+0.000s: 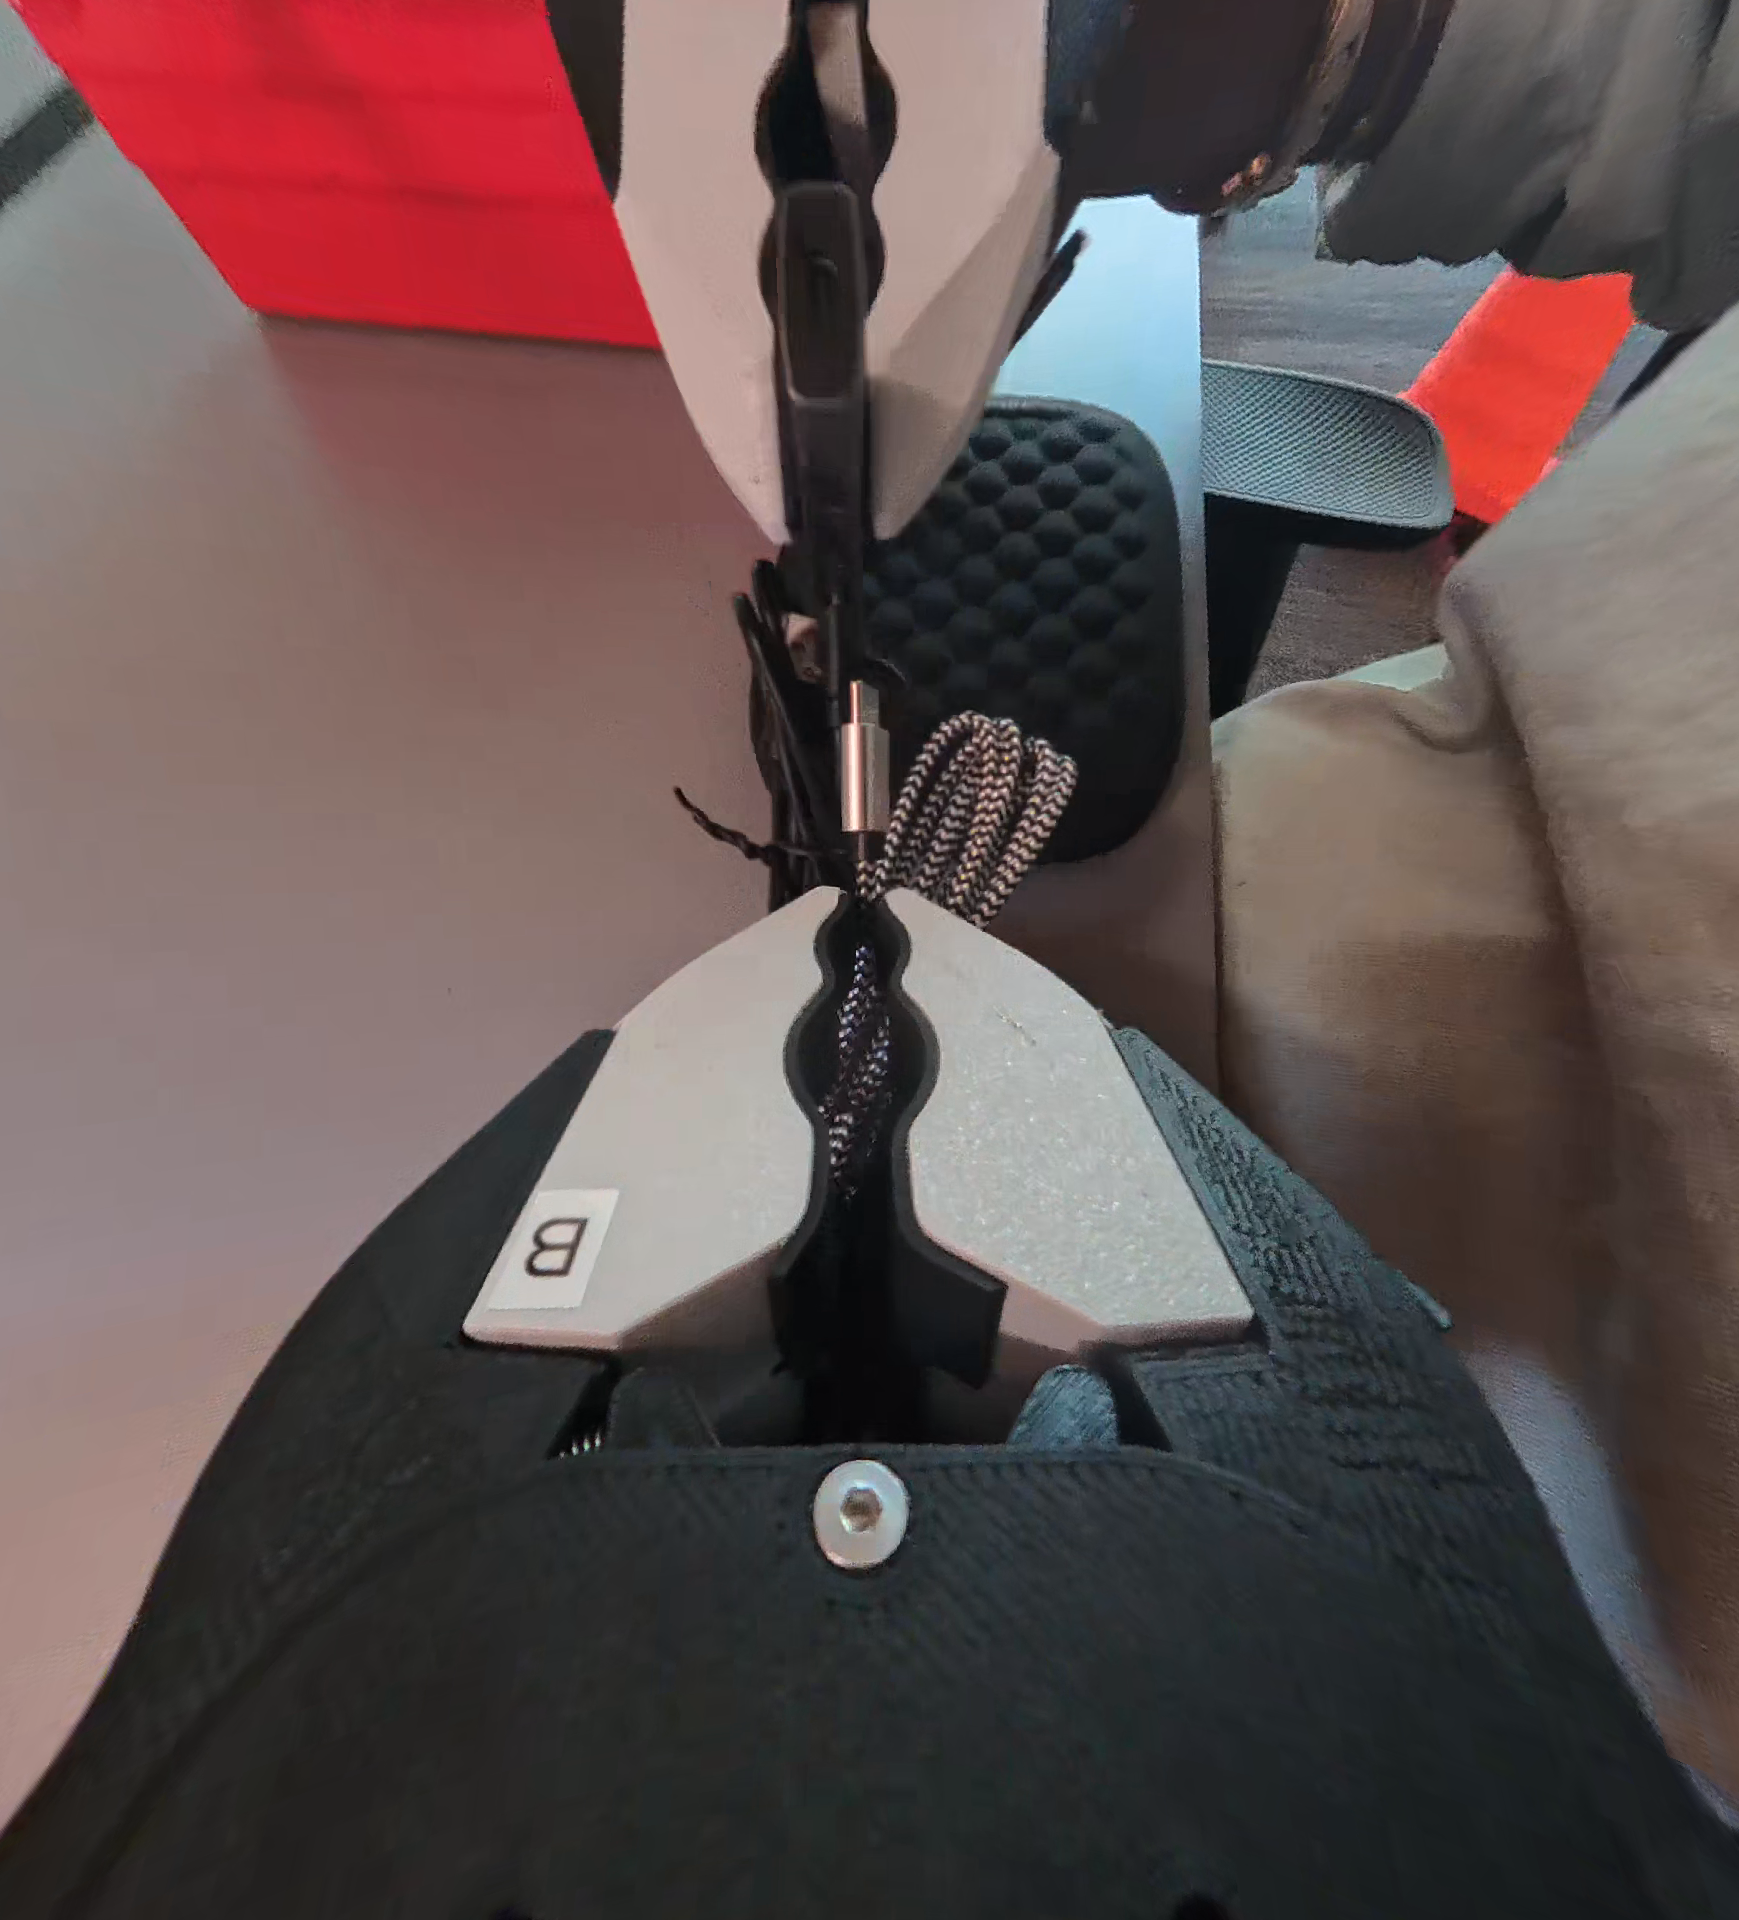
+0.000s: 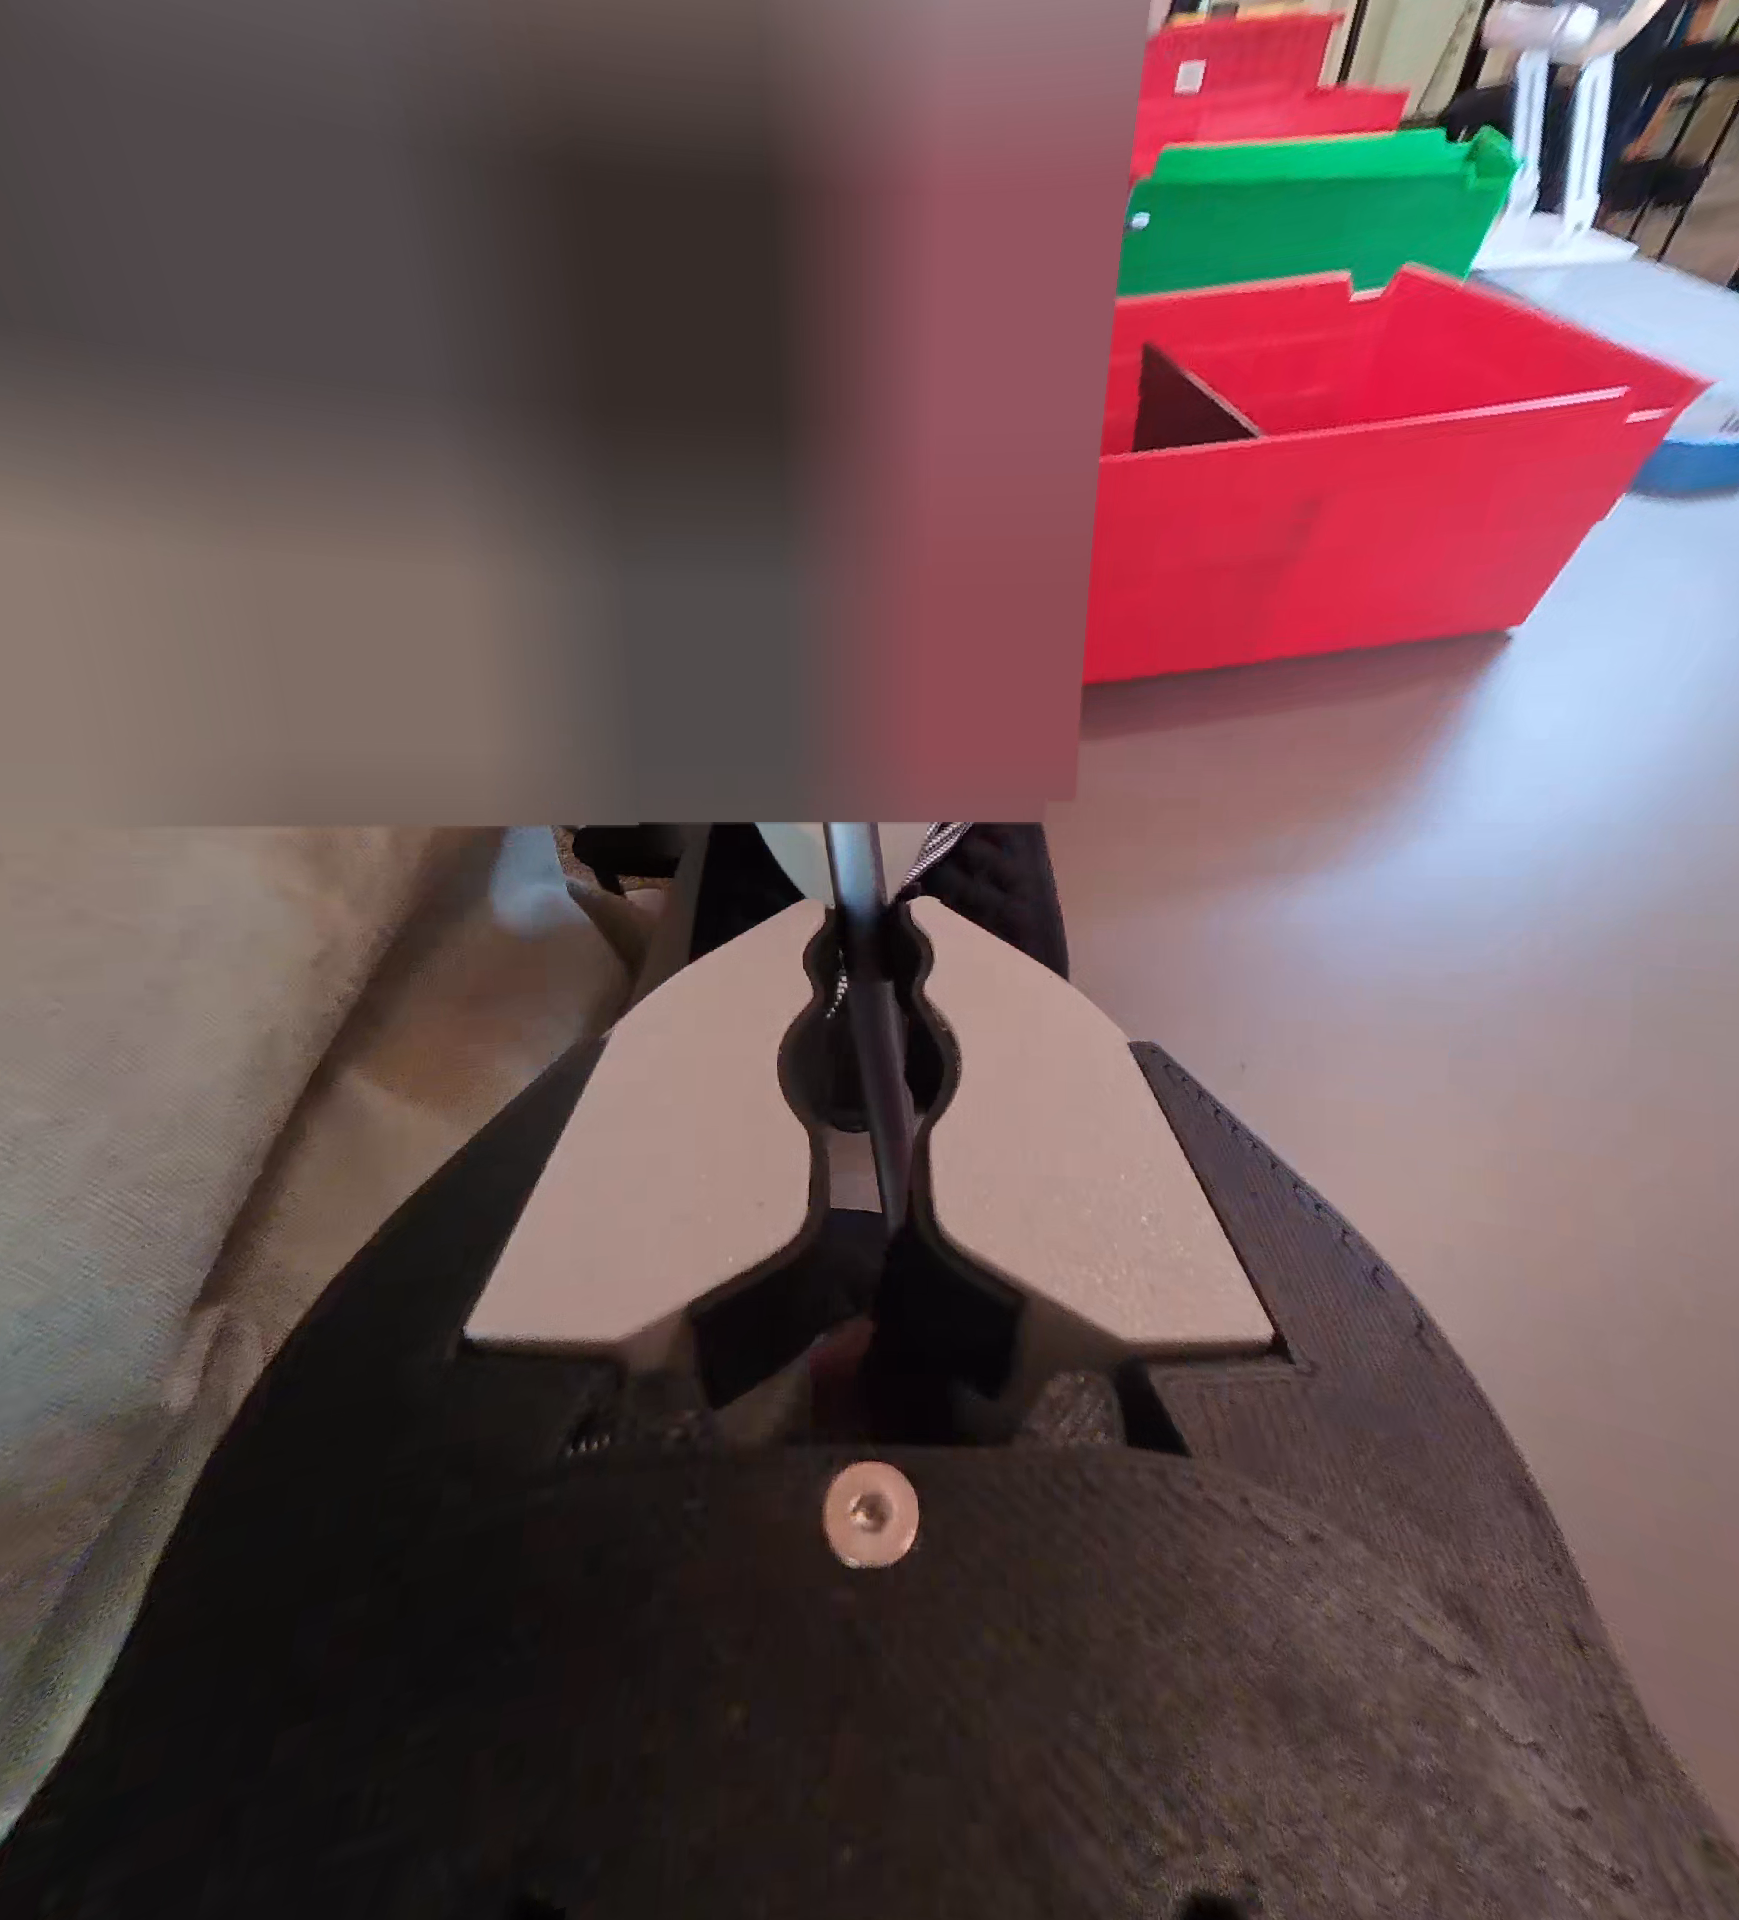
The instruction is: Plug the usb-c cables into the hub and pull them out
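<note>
Alignment before force: needed to line the plug (image 1: pixel 863 769) up with the hub (image 1: pixel 823 312) port, then push straight. Had the left gripper (image 1: pixel 860 899) fingers squeezed almost fully together on the braided cable (image 1: pixel 958 810), just behind the silver plug, with the plug poking out past the tips. Had the right gripper (image 1: pixel 829 530) fingers likewise clamped narrow on the slim black hub, seen edge-on in the right wrist view. Found the plug tip just beside the hub's lower end, both held up near the table (image 1: pixel 221 727) edge; could not tell whether already seated, though probably not. Judged the grip close enough to the plug to keep it from buckling sideways. Called for keeping plug and hub on one axis, advancing slowly, and stopping on resistance rather than levering. Needed to watch the loose black cables (image 1: pixel 771 810) hanging by the hub, apt to snag the tip. Needed to brace the hub firmly, since slipping in the fingers seemed likely under the push. Noted a black pad (image 1: pixel 1031 623) behind and a red bin (image 1: pixel 325 156) well apart, neither in the way.
</note>
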Demonstrator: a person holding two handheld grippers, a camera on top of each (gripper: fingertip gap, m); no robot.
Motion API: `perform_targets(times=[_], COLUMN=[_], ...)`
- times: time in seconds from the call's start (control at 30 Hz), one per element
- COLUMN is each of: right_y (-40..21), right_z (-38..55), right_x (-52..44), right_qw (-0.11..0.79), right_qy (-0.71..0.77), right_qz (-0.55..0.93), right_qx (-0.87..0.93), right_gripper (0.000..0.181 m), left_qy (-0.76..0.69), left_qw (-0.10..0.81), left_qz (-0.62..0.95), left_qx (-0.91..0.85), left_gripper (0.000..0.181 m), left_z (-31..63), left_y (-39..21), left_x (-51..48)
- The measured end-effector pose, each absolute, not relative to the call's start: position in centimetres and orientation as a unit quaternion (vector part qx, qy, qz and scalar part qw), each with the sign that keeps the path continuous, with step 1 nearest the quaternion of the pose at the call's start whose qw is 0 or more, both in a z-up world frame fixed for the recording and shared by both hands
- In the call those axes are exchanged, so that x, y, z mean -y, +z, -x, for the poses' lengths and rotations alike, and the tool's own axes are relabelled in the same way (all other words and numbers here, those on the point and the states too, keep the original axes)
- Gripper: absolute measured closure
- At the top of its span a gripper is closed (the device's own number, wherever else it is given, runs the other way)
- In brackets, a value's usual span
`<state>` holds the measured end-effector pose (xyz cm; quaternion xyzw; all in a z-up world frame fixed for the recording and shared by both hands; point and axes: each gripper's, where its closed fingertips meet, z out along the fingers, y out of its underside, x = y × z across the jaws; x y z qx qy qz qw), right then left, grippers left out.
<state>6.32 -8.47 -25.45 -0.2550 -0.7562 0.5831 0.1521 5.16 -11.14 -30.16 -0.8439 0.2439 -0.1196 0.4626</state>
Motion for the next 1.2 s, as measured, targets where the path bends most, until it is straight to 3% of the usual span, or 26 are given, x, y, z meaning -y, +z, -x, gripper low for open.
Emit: perform_targets(times=[0.27, 1.2], right_y=[-26.1, -25.5], right_z=[-5.6, -5.0], right_x=[8.8, 7.9], right_qw=[0.092, 0.071], right_qy=[0.591, 0.597], right_qz=[0.287, 0.298], right_qx=[0.749, 0.742], right_gripper=[0.172, 0.173], left_qy=[-0.153, -0.052], left_qw=[0.441, 0.404], left_qz=[0.860, 0.885], left_qx=[-0.206, -0.225], left_gripper=[0.180, 0.180], left_z=[-4.6, -3.8], left_y=[-29.3, -28.1], left_x=[11.2, 10.0])
